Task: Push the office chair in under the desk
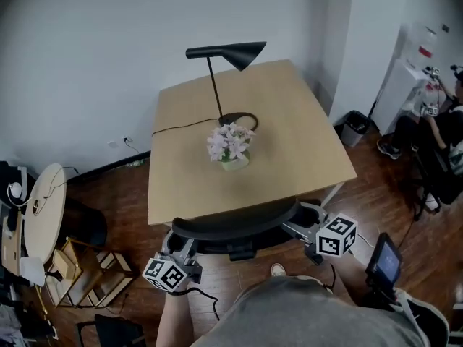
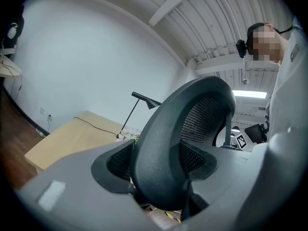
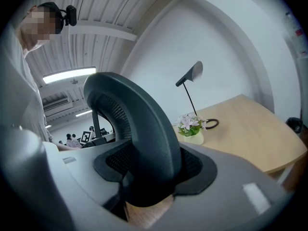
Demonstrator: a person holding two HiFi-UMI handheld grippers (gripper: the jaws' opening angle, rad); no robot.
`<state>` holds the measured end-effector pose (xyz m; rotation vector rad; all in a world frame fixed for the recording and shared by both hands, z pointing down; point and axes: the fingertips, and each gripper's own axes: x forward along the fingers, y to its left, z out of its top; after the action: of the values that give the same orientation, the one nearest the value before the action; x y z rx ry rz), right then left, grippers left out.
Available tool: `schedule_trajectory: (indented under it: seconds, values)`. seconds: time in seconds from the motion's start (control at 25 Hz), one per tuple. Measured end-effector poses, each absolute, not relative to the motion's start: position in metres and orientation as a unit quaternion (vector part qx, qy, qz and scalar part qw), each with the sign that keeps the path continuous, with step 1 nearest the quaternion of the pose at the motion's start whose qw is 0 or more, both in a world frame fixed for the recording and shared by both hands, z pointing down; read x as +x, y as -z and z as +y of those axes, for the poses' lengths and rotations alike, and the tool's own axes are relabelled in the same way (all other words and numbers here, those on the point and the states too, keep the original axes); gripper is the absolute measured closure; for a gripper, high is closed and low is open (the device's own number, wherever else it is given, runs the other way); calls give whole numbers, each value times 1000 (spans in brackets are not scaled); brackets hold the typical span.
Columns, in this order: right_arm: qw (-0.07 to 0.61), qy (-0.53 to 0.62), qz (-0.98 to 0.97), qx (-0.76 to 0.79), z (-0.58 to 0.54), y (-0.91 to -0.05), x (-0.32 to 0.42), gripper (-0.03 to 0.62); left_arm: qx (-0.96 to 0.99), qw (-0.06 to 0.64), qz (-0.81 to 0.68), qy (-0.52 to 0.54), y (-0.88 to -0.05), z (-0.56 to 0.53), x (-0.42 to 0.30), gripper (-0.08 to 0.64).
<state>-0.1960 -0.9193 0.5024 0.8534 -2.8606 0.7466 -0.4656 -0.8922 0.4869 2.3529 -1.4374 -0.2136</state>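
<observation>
- The office chair [image 1: 233,228] stands at the desk's [image 1: 289,114] near edge. In the head view the top of its backrest [image 2: 163,143] meets the tabletop's front edge, and the seat is hidden below.
- It is probably heavy for its size but meant to roll, so a level, even push should move it. The backrest's outer frame looks stiff and smooth, while the mesh inside would give. The frame's two ends are the place to hold — pushing from one side only would likely swing the chair round.
- The left gripper [image 1: 179,250] has the left end of the frame between its wide-set jaws. The frame fills the gap and both pads [image 2: 114,161] press on it.
- The right gripper [image 1: 307,226] grips the right end the same way, its pads [image 3: 193,165] clamped on the frame at a broad opening.
- Further out, a black lamp [image 1: 226,52] and a pot of pale flowers [image 1: 231,147] stand on the desk, well clear of the chair.
</observation>
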Motion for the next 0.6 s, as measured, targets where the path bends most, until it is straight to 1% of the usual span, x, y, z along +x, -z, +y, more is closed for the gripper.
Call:
schedule_trajectory:
  seconds: [0.6]
  values:
    - [33,-233,-932,276,-902,-494,-201,324,833,171,-520,80,-479,-875,-469,282]
